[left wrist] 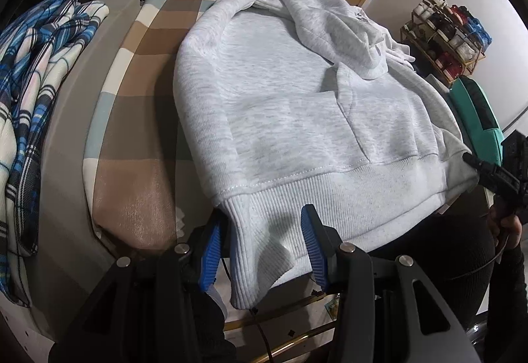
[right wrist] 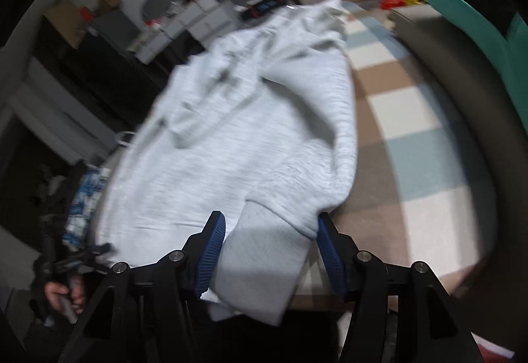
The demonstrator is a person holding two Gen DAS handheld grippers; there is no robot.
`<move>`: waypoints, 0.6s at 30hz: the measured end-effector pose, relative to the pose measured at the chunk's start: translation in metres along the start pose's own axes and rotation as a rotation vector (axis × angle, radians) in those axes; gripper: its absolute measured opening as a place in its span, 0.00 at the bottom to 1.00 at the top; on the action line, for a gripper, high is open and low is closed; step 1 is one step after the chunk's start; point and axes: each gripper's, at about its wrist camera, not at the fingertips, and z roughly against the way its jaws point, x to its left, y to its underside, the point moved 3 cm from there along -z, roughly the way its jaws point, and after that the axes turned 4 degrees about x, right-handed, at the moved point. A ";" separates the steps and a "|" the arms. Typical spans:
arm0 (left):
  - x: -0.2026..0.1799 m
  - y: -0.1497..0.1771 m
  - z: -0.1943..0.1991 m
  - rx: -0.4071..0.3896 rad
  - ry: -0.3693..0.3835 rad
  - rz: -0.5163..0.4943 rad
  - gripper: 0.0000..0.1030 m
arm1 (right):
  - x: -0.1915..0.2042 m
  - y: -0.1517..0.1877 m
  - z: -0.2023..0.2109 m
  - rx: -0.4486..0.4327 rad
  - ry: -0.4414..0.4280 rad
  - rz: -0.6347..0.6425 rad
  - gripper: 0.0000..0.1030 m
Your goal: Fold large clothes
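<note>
On the checked cloth [left wrist: 138,119] over the table lies 1 pale grey hooded sweatshirt [left wrist: 297,105], its ribbed hem hanging off the near edge. We can make out a small dark logo near its chest, too small to read. Our left gripper [left wrist: 260,247] stands parted around 1 hem corner, the blue pads not pressing it. Our right gripper [right wrist: 269,251] straddles the other hem corner; through the blur we cannot tell whether it pinches. 1 blue plaid garment [left wrist: 36,105] lies beside the cloth.
</note>
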 end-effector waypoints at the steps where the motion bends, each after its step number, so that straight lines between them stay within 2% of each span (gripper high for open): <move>1: 0.001 0.000 0.000 0.001 0.006 0.003 0.39 | -0.003 0.001 0.000 0.006 -0.005 -0.009 0.56; 4: -0.001 -0.001 0.003 -0.016 0.034 -0.008 0.39 | -0.013 0.005 -0.004 0.041 -0.106 -0.081 0.60; 5: -0.002 -0.001 0.005 -0.022 0.039 -0.014 0.39 | -0.013 0.008 -0.004 0.056 -0.189 -0.099 0.60; 8: -0.003 -0.002 0.009 -0.045 0.068 -0.020 0.39 | 0.000 0.013 0.012 -0.010 -0.362 -0.077 0.66; 9: -0.002 -0.003 0.010 -0.049 0.079 -0.018 0.39 | 0.000 0.013 0.015 -0.031 -0.441 -0.100 0.71; 11: 0.000 -0.004 0.011 -0.053 0.110 0.000 0.39 | -0.002 0.012 0.013 -0.041 -0.528 -0.146 0.78; 12: 0.002 -0.005 0.012 -0.055 0.131 0.016 0.39 | -0.004 0.011 0.008 -0.037 -0.524 -0.164 0.78; 13: 0.005 -0.007 0.013 -0.057 0.153 0.030 0.39 | -0.007 0.011 0.005 -0.039 -0.478 -0.170 0.78; 15: 0.008 -0.009 0.014 -0.072 0.197 0.066 0.39 | -0.015 0.010 -0.004 -0.034 -0.318 -0.180 0.78; 18: 0.010 -0.011 0.010 -0.060 0.214 0.106 0.39 | -0.015 0.009 -0.011 -0.016 -0.242 -0.158 0.78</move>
